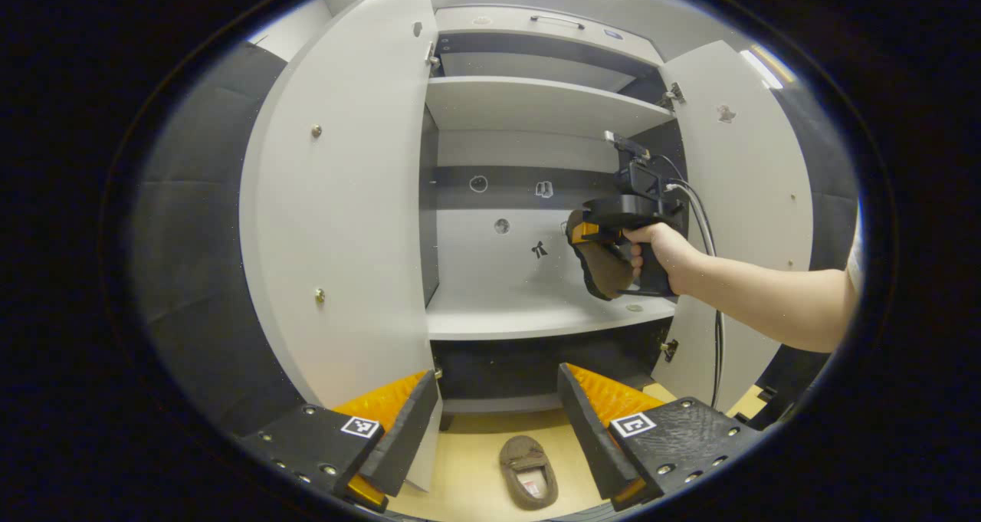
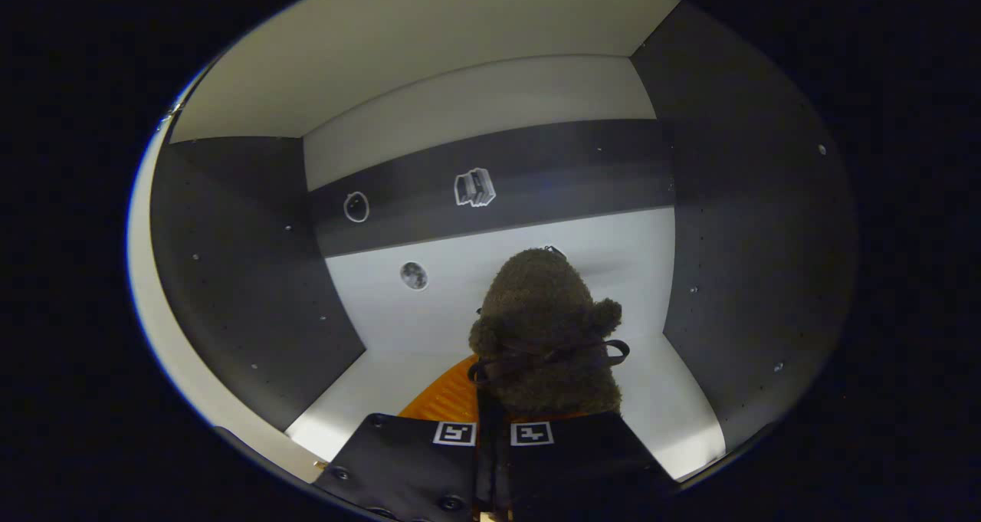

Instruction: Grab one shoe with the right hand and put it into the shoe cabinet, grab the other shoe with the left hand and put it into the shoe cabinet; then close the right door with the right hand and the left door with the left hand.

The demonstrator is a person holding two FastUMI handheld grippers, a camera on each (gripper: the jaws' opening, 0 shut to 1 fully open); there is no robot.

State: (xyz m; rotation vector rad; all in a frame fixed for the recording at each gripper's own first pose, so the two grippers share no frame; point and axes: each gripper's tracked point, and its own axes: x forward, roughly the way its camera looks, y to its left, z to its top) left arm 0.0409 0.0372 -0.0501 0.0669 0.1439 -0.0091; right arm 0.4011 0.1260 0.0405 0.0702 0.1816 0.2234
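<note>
A cabinet [image 1: 536, 315] stands with both doors open, left door [image 1: 337, 223] and right door [image 1: 755, 200]. Inside, above the lower shelf, the right gripper [image 2: 494, 422] clamps one of two shoes [image 2: 546, 330]. The other shoe [image 1: 529, 472] lies on the floor [image 1: 475, 461] between the left gripper's [image 1: 494, 438] wide-open, empty jaws.
</note>
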